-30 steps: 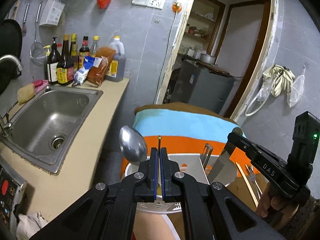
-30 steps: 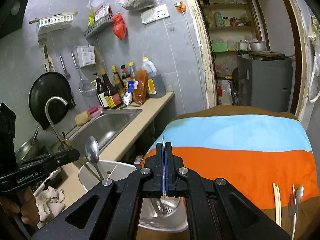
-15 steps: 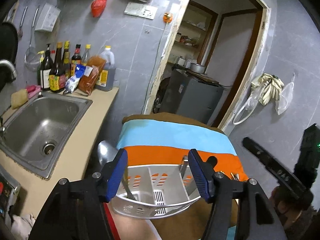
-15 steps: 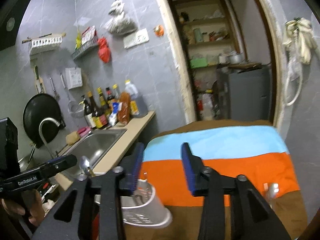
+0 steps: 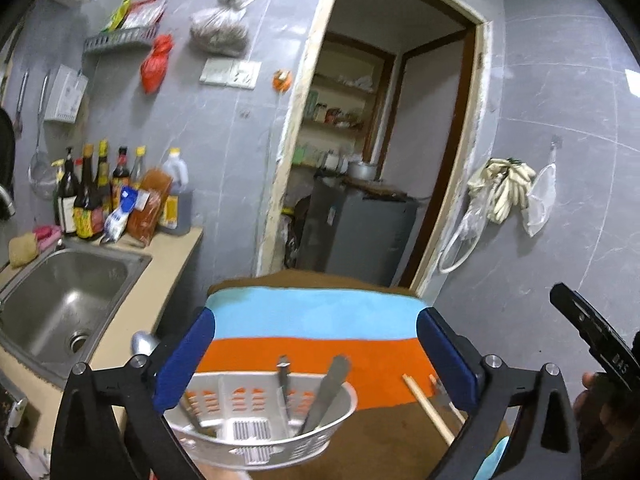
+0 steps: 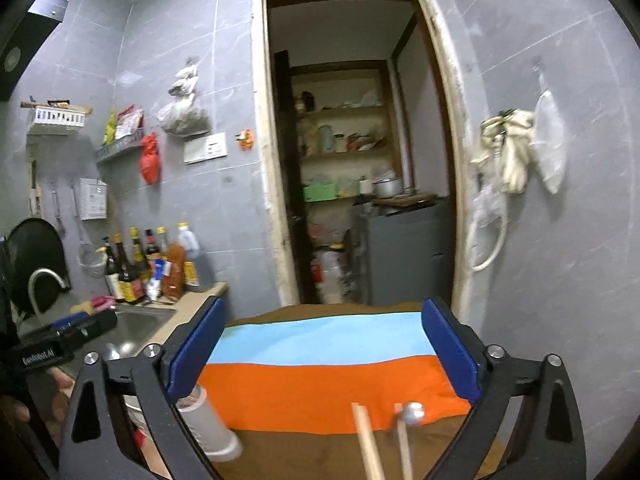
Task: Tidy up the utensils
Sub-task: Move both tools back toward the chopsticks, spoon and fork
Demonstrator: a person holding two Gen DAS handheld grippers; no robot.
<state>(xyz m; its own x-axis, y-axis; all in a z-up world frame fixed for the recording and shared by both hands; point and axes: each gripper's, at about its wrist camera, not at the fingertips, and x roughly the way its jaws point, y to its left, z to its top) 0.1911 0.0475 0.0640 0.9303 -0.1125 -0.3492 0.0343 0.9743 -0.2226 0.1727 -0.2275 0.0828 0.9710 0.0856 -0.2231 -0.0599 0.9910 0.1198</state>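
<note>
A white slotted utensil holder [image 5: 260,436] stands on the striped cloth [image 5: 312,344], low in the left wrist view, with a knife [image 5: 326,388], another metal handle [image 5: 283,380] and a spoon [image 5: 144,343] at its left side. My left gripper [image 5: 316,360] is open and empty, above and behind the holder. Wooden chopsticks [image 5: 428,408] lie on the cloth to the right. My right gripper [image 6: 320,356] is open and empty above the cloth. Chopsticks [image 6: 370,444] and a spoon [image 6: 412,414] lie below it; the holder's edge [image 6: 208,428] shows at lower left.
A steel sink [image 5: 60,304] in a beige counter [image 5: 160,280] lies to the left, with sauce bottles [image 5: 92,196] at the back. A doorway [image 6: 352,184] opens straight ahead. Bags hang on the right wall [image 5: 504,196].
Both grippers have opened wide from shut and pulled up and back. The spoon and the utensil they held now stand in the holder.
</note>
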